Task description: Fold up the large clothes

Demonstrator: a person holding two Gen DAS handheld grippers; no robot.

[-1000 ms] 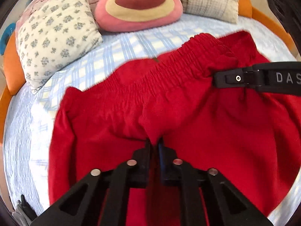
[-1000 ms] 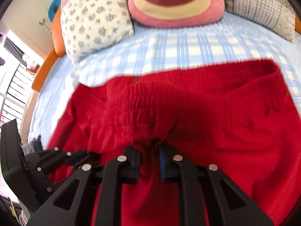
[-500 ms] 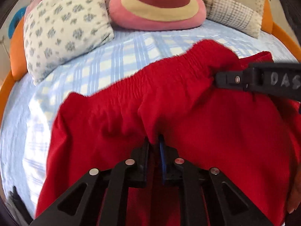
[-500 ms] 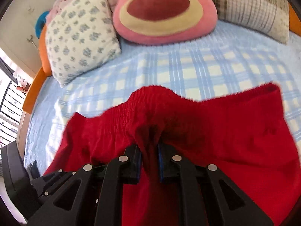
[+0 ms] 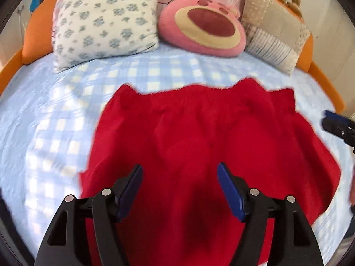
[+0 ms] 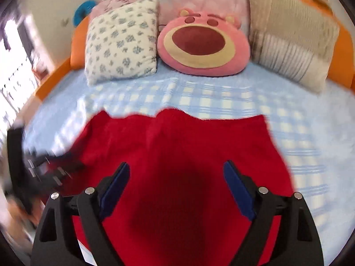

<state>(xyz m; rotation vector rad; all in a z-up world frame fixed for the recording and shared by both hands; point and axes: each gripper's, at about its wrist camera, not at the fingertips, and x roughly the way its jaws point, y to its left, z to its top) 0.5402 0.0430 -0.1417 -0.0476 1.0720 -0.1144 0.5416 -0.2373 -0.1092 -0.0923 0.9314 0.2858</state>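
A red garment (image 5: 206, 146) with an elastic waistband lies spread on the blue checked bedspread (image 5: 66, 119), waistband toward the pillows. My left gripper (image 5: 179, 173) hovers over its near part, jaws opening wide, nothing between the blue pads. My right gripper (image 6: 176, 170) hangs above the same red garment (image 6: 182, 155), jaws also opening, nothing pinched. The right gripper's tip (image 5: 337, 126) shows at the right edge of the left wrist view. The left gripper (image 6: 44, 168) appears blurred at the left of the right wrist view.
Along the head of the bed stand a floral pillow (image 5: 104, 22), a pink bear cushion (image 5: 204, 31) and a beige patchwork pillow (image 5: 275, 42). An orange bed frame (image 5: 35, 35) rims the mattress. Bare bedspread (image 6: 299, 133) lies left and right of the garment.
Both grippers let go of the bunched waistband and opened wide. They pulled back and up, and the red garment now lies flatter on the bed.
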